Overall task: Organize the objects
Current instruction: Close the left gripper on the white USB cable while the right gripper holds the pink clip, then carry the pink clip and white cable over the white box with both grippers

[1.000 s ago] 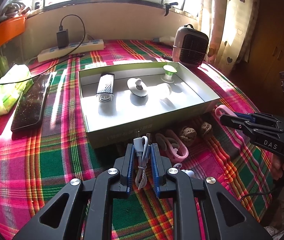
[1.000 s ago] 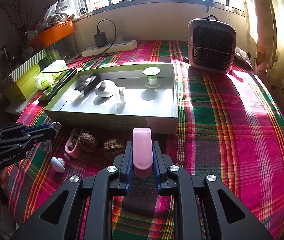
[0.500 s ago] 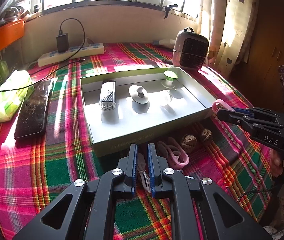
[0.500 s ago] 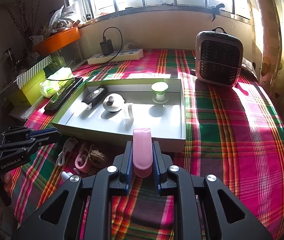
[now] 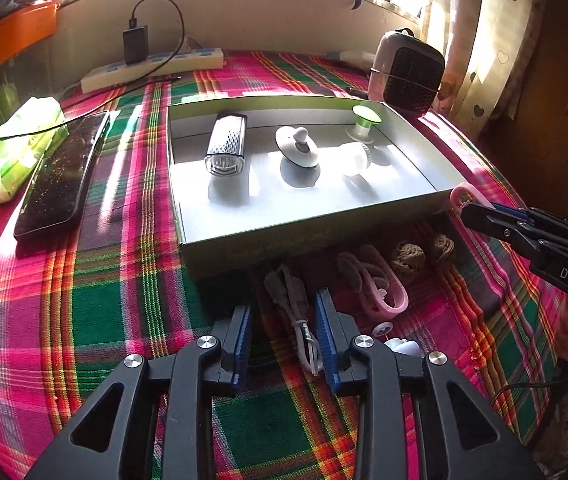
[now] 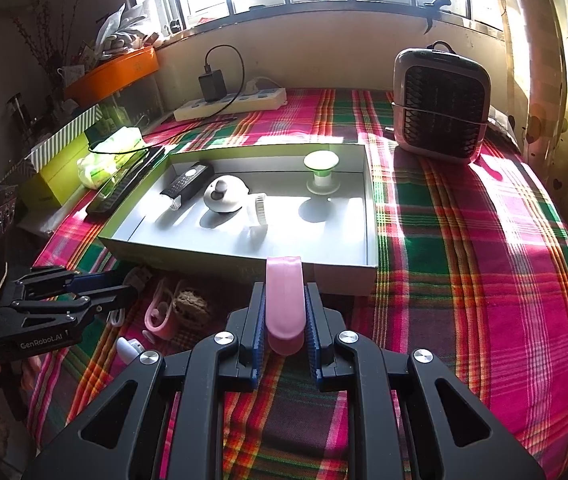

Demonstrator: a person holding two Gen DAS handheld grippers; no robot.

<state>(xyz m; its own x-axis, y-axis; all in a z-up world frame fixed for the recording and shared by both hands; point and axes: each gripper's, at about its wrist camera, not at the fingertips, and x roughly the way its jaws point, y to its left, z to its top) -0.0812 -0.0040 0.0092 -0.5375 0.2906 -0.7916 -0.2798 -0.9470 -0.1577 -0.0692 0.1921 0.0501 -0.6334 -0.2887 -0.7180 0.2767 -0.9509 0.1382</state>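
- Left gripper (image 5: 286, 334) jaws opening; white cable (image 5: 294, 312) lies on the cloth between them, pads clear of it.
- Right gripper (image 6: 284, 326) clamped on pink clip (image 6: 284, 300), just short of the tray (image 6: 240, 258) front wall.
- Risk: cable loop snags a left pad on withdrawal; clip clips the tray wall if carried low.

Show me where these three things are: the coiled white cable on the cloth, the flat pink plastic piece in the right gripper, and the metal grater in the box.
Coiled white cable (image 5: 290, 298), left wrist view, on its bundled middle.
Flat pink plastic piece (image 6: 284, 296), right wrist view, on its broad face.
Metal grater (image 5: 227, 142), left wrist view, on its perforated face.
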